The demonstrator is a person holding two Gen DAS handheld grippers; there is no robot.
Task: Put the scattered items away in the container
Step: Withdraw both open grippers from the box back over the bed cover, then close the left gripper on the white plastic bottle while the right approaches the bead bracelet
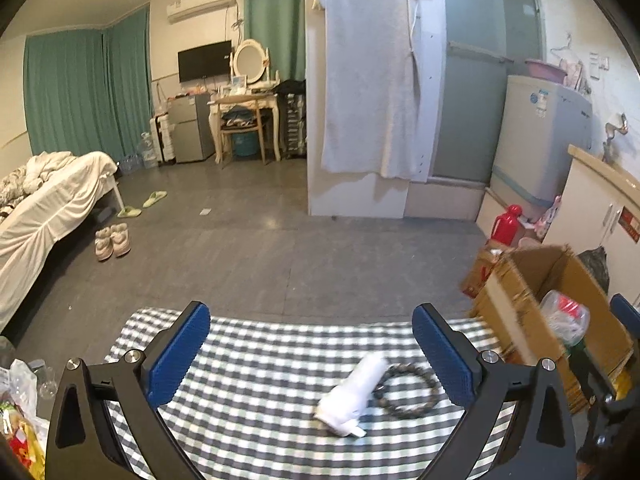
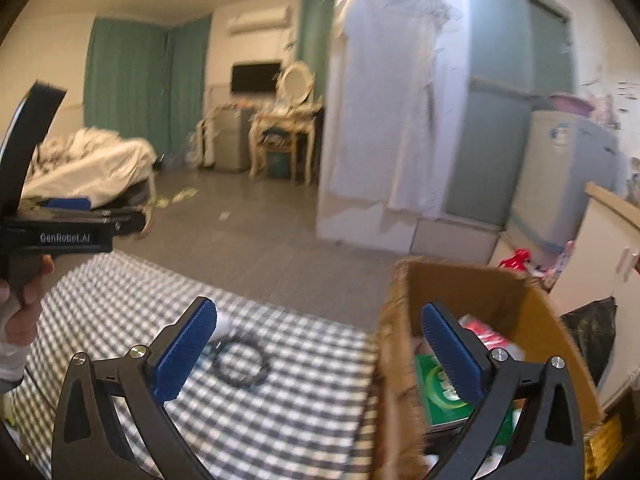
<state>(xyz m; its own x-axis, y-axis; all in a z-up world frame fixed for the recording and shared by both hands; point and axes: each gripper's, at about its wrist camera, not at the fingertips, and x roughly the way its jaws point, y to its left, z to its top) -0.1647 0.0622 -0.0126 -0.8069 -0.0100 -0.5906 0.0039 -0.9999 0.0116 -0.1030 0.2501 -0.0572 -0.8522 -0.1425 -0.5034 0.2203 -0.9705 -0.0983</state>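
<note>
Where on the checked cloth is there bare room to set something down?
The checked cloth is bare left of the white roll, toward the left gripper's left finger. It is crowded on the right, where the bead bracelet touches the roll beside the cardboard box.

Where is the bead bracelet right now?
The bead bracelet lies on the checked cloth, touching the white tube's right side in the left wrist view, left of the cardboard box.
</note>
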